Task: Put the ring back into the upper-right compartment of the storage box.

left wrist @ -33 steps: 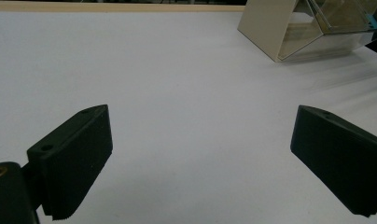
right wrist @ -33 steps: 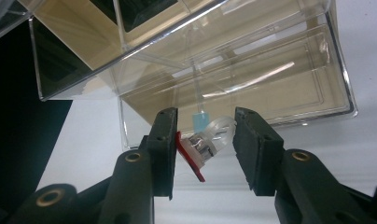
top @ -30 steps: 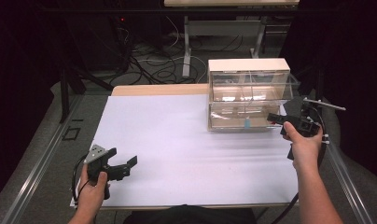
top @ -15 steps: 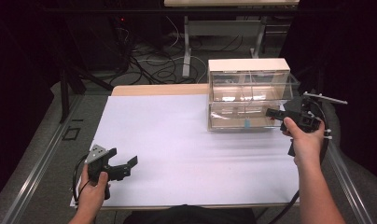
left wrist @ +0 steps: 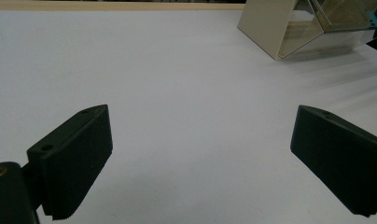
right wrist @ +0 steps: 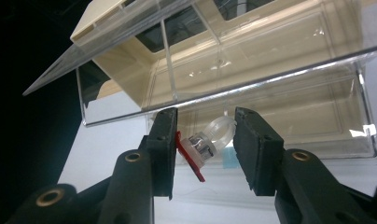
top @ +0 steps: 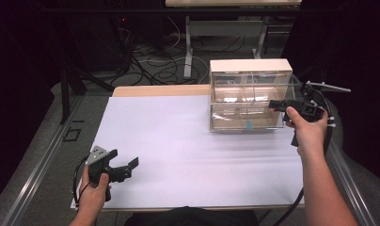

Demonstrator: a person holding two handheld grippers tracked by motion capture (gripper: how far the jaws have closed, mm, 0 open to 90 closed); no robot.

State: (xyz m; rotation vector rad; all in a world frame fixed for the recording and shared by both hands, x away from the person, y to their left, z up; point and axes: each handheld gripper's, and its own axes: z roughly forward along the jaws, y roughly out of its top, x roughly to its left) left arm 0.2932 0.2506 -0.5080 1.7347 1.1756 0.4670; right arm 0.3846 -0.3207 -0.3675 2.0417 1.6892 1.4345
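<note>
One unlabelled drawer cabinet (top: 250,100) (clear-fronted)

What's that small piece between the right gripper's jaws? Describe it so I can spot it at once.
Find the clear-drawered cabinet at the white mat's far right. The right gripper sits at its open lower drawer, holding a small clear plastic ring with a red tab between its jaws. That red tab sets it apart.
</note>
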